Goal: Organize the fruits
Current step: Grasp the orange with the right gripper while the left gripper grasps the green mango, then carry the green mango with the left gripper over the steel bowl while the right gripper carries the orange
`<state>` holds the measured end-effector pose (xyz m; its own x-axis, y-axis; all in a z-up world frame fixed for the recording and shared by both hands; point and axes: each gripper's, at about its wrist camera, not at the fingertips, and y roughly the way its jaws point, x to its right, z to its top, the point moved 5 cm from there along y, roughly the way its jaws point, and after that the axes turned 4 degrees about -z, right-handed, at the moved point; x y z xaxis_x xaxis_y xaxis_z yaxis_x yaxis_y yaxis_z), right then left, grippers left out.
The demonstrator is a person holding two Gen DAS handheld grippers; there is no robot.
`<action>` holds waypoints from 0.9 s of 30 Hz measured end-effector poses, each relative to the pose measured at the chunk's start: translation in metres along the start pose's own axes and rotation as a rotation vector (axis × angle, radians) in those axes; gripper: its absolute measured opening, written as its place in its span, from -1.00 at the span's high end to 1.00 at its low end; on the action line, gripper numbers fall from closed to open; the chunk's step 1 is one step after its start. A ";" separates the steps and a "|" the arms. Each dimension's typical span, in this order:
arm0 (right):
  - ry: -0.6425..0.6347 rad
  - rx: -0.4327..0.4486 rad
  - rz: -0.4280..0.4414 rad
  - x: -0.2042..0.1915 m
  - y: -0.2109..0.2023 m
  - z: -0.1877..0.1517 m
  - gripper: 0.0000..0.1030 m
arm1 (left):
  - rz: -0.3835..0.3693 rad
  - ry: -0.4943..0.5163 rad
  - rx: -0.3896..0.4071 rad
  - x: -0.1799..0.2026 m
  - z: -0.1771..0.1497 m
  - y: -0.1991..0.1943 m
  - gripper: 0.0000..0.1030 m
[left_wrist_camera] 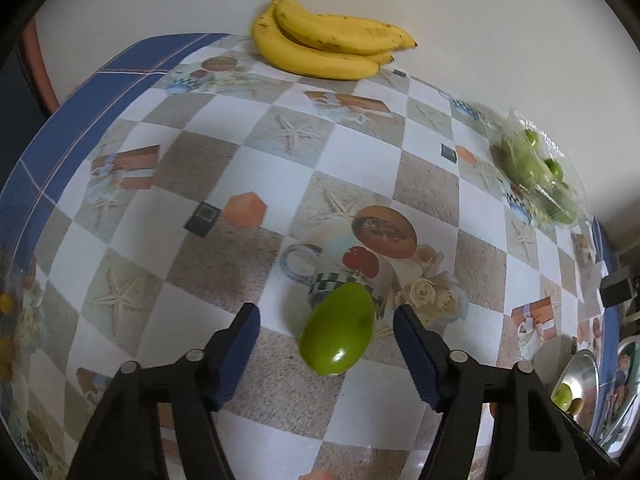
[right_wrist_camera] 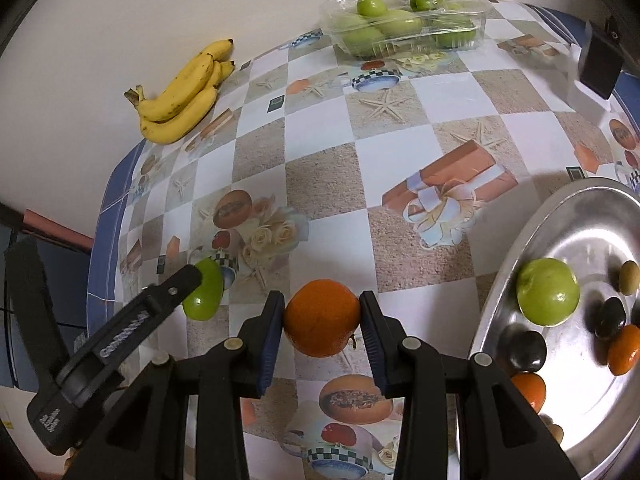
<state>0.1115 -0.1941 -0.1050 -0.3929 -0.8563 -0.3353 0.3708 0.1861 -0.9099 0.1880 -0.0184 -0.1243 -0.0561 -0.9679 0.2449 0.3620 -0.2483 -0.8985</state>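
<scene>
My left gripper (left_wrist_camera: 326, 314) is open, its jaws on either side of a green fruit (left_wrist_camera: 338, 330) that lies on the patterned tablecloth; neither pad touches it. The same fruit (right_wrist_camera: 204, 290) and the left gripper (right_wrist_camera: 192, 276) show at the left of the right wrist view. My right gripper (right_wrist_camera: 322, 314) is shut on an orange (right_wrist_camera: 320, 322), held just above the cloth. A metal tray (right_wrist_camera: 516, 252) at the right holds a green fruit (right_wrist_camera: 548, 296), oranges (right_wrist_camera: 624, 350) and dark fruits (right_wrist_camera: 528, 350).
A bunch of bananas (left_wrist_camera: 324, 38) lies at the far edge by the wall, also in the right wrist view (right_wrist_camera: 182, 94). A clear plastic box of green fruits (right_wrist_camera: 404, 20) stands at the back, also in the left wrist view (left_wrist_camera: 536, 168). A black object (right_wrist_camera: 600, 64) sits at the right edge.
</scene>
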 end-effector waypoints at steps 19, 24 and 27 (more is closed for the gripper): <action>-0.011 -0.001 0.014 -0.003 -0.003 0.000 0.23 | -0.003 -0.004 -0.007 0.006 0.000 -0.001 0.14; -0.004 0.001 -0.004 0.001 -0.007 -0.001 0.23 | -0.025 -0.015 0.023 0.008 0.003 -0.020 0.14; -0.001 0.002 -0.004 0.004 -0.011 -0.002 0.23 | -0.043 -0.023 0.041 0.010 0.004 -0.034 0.14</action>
<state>0.1041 -0.1984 -0.0968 -0.3933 -0.8575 -0.3316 0.3714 0.1818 -0.9105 0.1786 -0.0199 -0.0901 -0.0510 -0.9552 0.2915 0.3980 -0.2871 -0.8713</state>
